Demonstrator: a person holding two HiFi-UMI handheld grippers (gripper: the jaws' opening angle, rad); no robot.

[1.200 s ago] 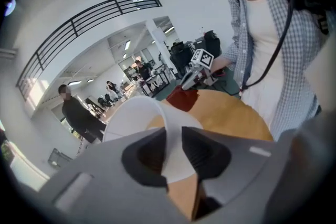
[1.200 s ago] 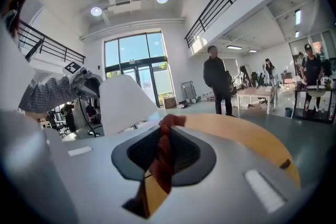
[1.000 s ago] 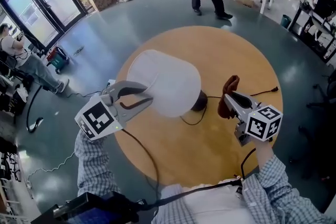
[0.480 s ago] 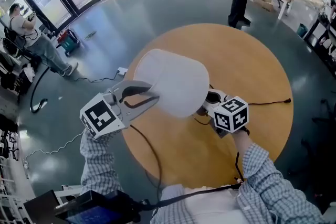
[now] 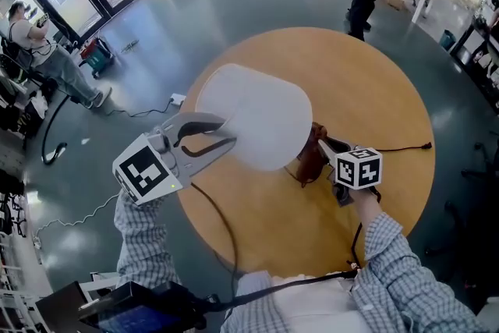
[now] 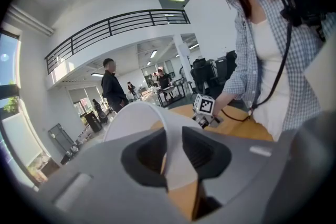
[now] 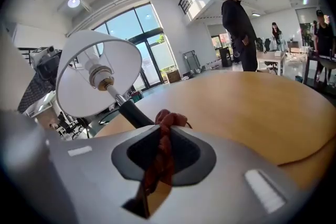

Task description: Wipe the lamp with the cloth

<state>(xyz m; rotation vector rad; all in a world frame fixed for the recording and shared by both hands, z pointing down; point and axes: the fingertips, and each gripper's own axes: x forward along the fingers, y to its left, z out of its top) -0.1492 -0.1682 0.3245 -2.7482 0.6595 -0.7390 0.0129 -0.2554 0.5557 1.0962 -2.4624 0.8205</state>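
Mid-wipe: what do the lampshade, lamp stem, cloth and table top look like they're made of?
Lampshade: matte white, thin-walled, probably fabric or paper.
Stem: smooth black with a slight sheen, likely painted metal or plastic.
Cloth: reddish-brown soft textile, bunched into folds.
Table top: light wood or wood-look laminate, smooth, faintly glossy.

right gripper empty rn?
No, the right gripper has the reddish-brown cloth pinched between its jaws.
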